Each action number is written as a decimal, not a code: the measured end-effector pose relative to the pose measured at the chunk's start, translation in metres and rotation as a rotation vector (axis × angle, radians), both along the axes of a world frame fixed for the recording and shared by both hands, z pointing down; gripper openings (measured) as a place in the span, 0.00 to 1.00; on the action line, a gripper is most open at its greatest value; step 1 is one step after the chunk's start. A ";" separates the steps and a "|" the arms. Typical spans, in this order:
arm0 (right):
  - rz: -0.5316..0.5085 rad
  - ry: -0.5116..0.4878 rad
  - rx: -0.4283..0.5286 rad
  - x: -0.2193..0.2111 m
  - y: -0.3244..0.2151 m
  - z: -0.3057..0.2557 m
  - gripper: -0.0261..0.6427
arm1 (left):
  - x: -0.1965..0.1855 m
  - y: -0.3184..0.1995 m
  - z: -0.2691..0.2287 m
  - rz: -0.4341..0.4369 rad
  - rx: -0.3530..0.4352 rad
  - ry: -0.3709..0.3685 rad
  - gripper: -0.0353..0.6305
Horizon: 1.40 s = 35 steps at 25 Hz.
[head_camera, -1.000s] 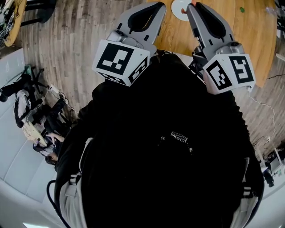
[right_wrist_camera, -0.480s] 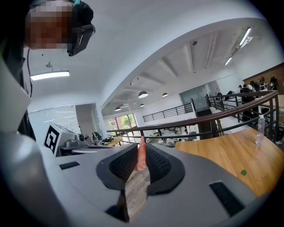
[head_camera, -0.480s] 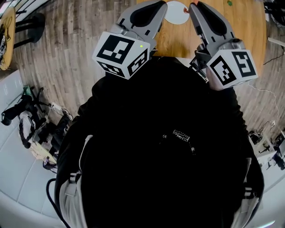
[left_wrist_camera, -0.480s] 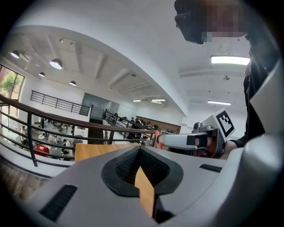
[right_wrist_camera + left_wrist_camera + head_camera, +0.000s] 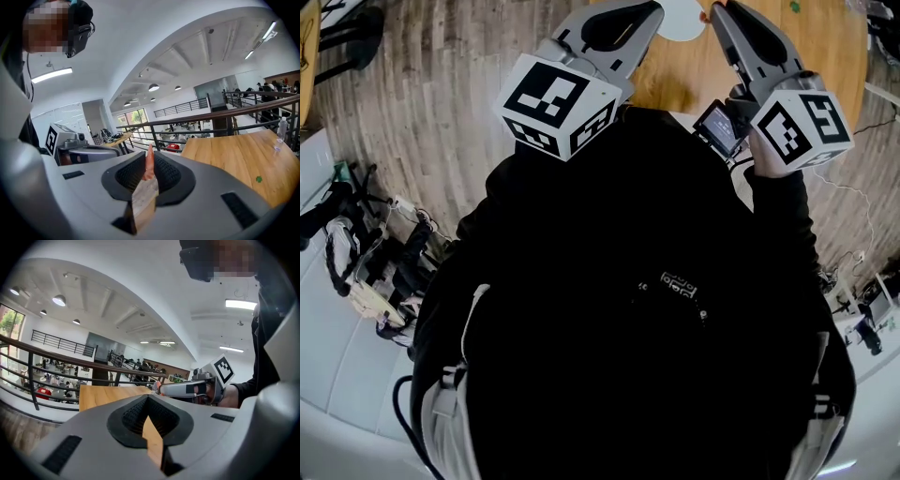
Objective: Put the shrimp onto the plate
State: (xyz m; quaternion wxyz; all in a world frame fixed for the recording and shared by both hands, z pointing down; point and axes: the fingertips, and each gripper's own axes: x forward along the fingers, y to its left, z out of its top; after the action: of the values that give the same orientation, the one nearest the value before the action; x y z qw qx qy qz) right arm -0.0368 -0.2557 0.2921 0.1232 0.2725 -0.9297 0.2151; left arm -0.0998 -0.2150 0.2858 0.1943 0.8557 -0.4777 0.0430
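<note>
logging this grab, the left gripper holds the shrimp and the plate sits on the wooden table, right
No: the right gripper holds the shrimp between its jaws, as the right gripper view shows; the left gripper is shut, empty. The plate is on the wooden table.

Both arms, in black sleeves, were raised before the chest, with the left gripper (image 5: 649, 11) and the right gripper (image 5: 719, 11) side by side, pointing forward, their tips near each other. The left gripper's jaws were pressed together with nothing between them. The right gripper's jaws were clamped on a shrimp (image 5: 149, 166).
</note>
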 end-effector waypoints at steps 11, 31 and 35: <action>-0.071 0.096 -0.079 -0.008 -0.032 0.045 0.14 | -0.036 0.016 0.012 -0.083 -0.037 0.039 0.05; -0.154 0.347 -0.264 -0.024 -0.042 0.248 0.14 | -0.084 0.068 0.049 -0.193 -0.080 0.109 0.05; -0.170 0.413 -0.282 -0.019 -0.042 0.277 0.14 | -0.098 0.075 0.058 -0.270 -0.137 0.099 0.05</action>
State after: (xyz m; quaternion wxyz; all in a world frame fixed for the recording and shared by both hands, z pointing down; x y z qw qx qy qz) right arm -0.0556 -0.2975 0.5690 0.3646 0.2115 -0.8653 0.2713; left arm -0.1981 -0.1395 0.3440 0.2796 0.7694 -0.5743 0.0068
